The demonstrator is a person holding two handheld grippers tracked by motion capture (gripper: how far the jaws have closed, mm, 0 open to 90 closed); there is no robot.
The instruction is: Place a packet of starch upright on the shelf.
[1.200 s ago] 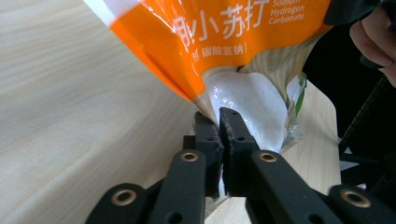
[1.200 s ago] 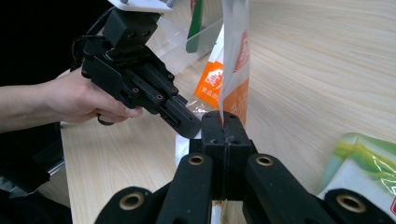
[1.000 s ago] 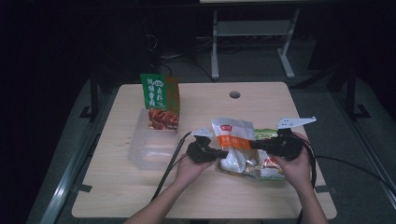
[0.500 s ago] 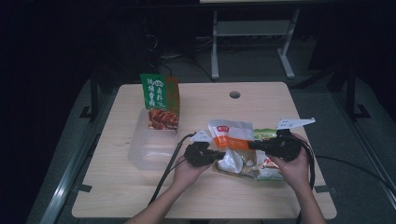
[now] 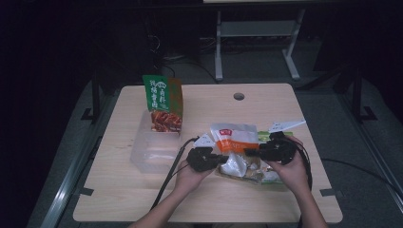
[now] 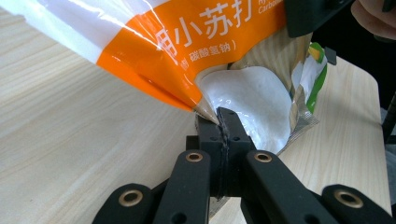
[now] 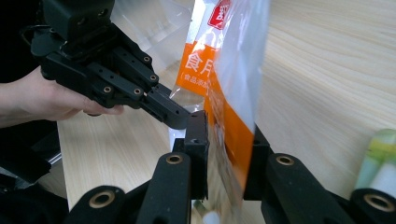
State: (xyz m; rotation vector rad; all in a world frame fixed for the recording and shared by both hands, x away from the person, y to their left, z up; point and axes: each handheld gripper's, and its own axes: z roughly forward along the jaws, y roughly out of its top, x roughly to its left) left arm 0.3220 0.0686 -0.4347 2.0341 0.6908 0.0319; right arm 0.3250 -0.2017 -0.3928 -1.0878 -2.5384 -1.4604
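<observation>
An orange-and-white pouch (image 5: 234, 138) with red logo hangs just above the table between both grippers. My left gripper (image 5: 221, 159) is shut on the pouch's lower corner; in the left gripper view its jaws (image 6: 223, 117) pinch the silvery edge under the orange print (image 6: 187, 42). My right gripper (image 5: 249, 152) grips the pouch from the other side; in the right gripper view the pouch (image 7: 233, 93) runs upright between its jaws (image 7: 226, 140). The left gripper (image 7: 180, 116) reaches in from that view's left.
A green-and-red snack bag (image 5: 163, 102) stands in a clear plastic tub (image 5: 142, 159) at the left. More packets (image 5: 256, 173), one green (image 7: 380, 154), lie under the pouch. A cable hole (image 5: 238, 96) sits near the far edge. Bare tabletop (image 5: 142, 199) stretches along the near side.
The right gripper has moved left toward the left gripper, and the pouch between them has bunched up and risen a little. The snack bag and tub stayed put.
</observation>
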